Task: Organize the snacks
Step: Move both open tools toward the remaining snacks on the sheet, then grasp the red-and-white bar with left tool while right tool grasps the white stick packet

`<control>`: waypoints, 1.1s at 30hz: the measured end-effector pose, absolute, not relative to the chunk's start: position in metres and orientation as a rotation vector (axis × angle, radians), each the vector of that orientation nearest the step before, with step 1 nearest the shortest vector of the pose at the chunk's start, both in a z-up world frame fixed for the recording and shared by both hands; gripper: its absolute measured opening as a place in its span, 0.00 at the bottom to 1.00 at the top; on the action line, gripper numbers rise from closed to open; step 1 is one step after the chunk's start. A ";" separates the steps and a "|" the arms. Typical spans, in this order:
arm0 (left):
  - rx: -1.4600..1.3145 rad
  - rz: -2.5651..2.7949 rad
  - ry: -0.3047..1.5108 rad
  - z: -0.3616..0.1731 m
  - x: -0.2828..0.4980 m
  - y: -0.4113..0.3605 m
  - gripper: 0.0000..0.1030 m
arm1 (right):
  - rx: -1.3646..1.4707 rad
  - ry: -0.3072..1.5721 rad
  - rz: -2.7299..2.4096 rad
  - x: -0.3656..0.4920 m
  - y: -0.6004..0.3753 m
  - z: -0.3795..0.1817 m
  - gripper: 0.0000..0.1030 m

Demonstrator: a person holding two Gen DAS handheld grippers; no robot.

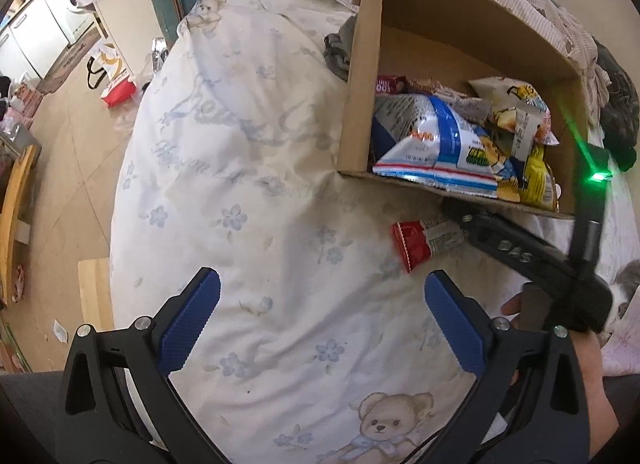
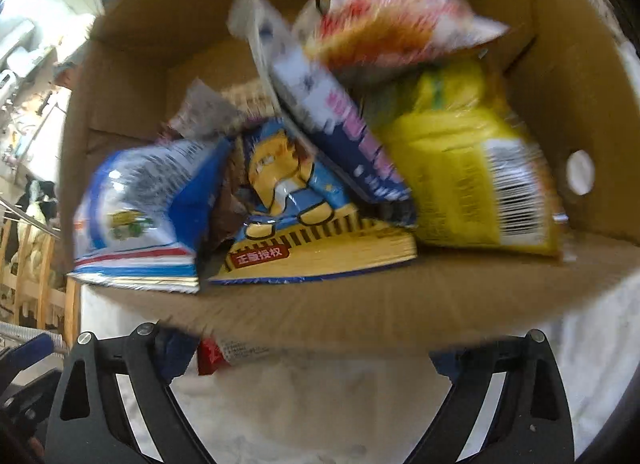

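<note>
Snacks fill the cardboard box (image 1: 360,96) on the bed: a blue-and-white bag (image 1: 432,144), a yellow bag (image 1: 538,180) and a pale bag (image 1: 516,104) lean together at its near end. One red-ended snack bar (image 1: 420,242) lies outside on the floral duvet (image 1: 248,184), just in front of the box's near wall.

My right gripper (image 1: 476,232) reaches toward that bar; in the left view its dark body covers the bar's right end. From its own camera the jaws stand wide apart and I see the bar (image 2: 228,354) beside the left finger, but the fingertips are blurred and tucked under the box edge, so I cannot tell whether anything touches. Inside the box that view shows the blue-and-white bag (image 2: 140,220), a cartoon-printed pack (image 2: 296,224) and the yellow bag (image 2: 472,168), all smeared by motion.

My left gripper (image 1: 322,312) hovers over bare duvet, blue pads (image 1: 192,316) spread wide, grasping nothing.
</note>
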State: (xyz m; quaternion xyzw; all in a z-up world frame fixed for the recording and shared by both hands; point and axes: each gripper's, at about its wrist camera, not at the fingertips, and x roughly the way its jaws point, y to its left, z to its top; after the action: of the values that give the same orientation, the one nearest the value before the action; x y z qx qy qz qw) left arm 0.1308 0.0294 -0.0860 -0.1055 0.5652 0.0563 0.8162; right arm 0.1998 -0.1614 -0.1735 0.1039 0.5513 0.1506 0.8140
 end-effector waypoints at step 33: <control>-0.285 0.173 1.184 -0.077 0.125 0.049 0.98 | 0.418 1.402 0.408 0.102 -0.214 -0.141 0.46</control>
State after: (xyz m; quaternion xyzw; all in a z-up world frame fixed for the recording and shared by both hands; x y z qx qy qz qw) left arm 0.1251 0.0486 -0.0769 -0.1339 0.5554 0.0810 0.8167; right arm 0.1015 -0.2142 -0.1410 0.1895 0.6354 0.1848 0.7254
